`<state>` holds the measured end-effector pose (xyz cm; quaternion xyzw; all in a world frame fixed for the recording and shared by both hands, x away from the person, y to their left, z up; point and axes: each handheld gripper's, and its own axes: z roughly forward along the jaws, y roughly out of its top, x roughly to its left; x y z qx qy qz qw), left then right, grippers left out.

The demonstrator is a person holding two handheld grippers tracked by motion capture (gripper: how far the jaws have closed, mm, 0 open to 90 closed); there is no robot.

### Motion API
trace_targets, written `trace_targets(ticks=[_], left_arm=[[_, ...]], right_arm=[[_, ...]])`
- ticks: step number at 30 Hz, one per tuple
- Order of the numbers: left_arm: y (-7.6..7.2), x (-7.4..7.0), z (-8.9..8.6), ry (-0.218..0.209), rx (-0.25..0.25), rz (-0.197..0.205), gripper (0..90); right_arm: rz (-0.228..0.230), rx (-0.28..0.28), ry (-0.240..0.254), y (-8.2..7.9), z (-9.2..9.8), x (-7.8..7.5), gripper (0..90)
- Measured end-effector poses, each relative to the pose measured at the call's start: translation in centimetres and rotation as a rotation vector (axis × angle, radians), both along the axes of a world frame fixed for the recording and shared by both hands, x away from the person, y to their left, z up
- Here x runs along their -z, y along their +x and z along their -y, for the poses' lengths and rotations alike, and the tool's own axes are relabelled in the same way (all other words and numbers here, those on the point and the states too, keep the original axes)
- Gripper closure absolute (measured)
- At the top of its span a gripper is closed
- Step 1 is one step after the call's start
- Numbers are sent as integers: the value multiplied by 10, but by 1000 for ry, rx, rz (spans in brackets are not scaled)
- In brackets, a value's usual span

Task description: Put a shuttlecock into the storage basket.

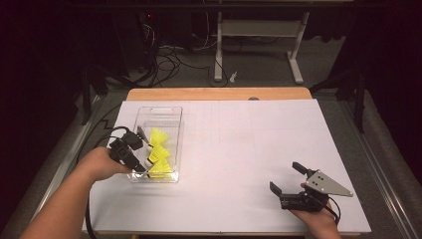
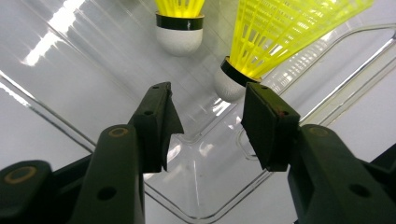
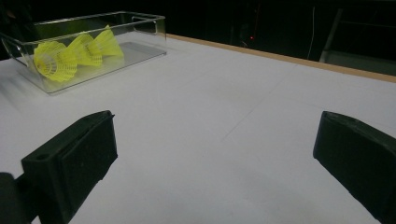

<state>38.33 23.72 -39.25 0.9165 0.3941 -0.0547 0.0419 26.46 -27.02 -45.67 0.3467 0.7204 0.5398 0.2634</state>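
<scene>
Shuttlecocks in clear bin | left gripper parted, nothing gripped

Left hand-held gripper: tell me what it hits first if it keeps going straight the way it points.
Most likely the clear bin's floor. The left hand-held gripper points down into it, jaws apart with nothing between them. A yellow shuttlecock lies just beyond the right-hand jaw; depth is unclear, so it might brush that first.
</scene>
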Motion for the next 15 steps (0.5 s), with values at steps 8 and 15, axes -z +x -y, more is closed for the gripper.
trace_targets(ticks=[8,15], left_arm=[[2,-4,0,-4,-30,-11,506],[2,-9,4,-7,-27,0,496]], right_arm=[[1,1,2,0,0,-1,4],[1,1,3,0,0,-1,4]])
